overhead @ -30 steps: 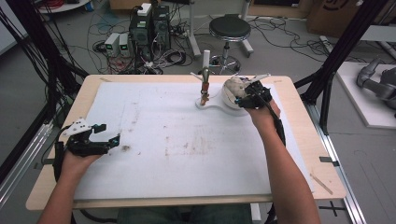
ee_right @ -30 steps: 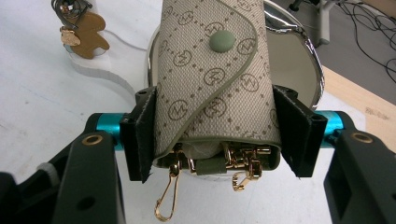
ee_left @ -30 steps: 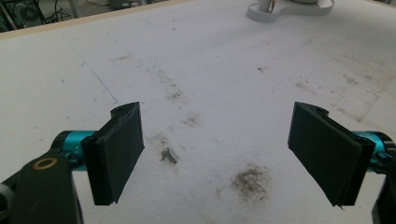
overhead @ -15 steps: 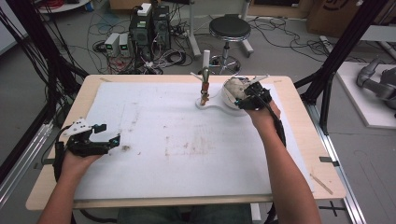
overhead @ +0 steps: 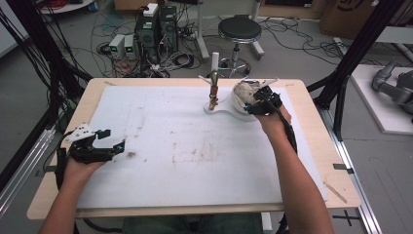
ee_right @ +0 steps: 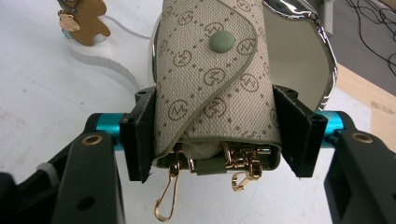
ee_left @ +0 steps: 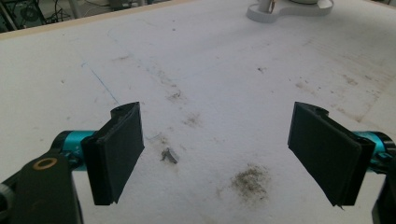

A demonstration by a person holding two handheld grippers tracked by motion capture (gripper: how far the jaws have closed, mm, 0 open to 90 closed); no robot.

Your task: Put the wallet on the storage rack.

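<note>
White mat middle open for passage; stand blocks far centre edge.

Beige monogrammed fabric key pouch between jaws: top cut by frame edge; gold clasps below partly tucked inside.

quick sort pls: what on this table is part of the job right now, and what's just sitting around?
In the job:
- right gripper, shut on the monogram key pouch
- white bowl behind the pouch
- white stand with its upright clip post

Lying about:
- left gripper, open over the bare white mat
- dirt smudge and small scrap on the mat
- stool and computers on the floor
</note>
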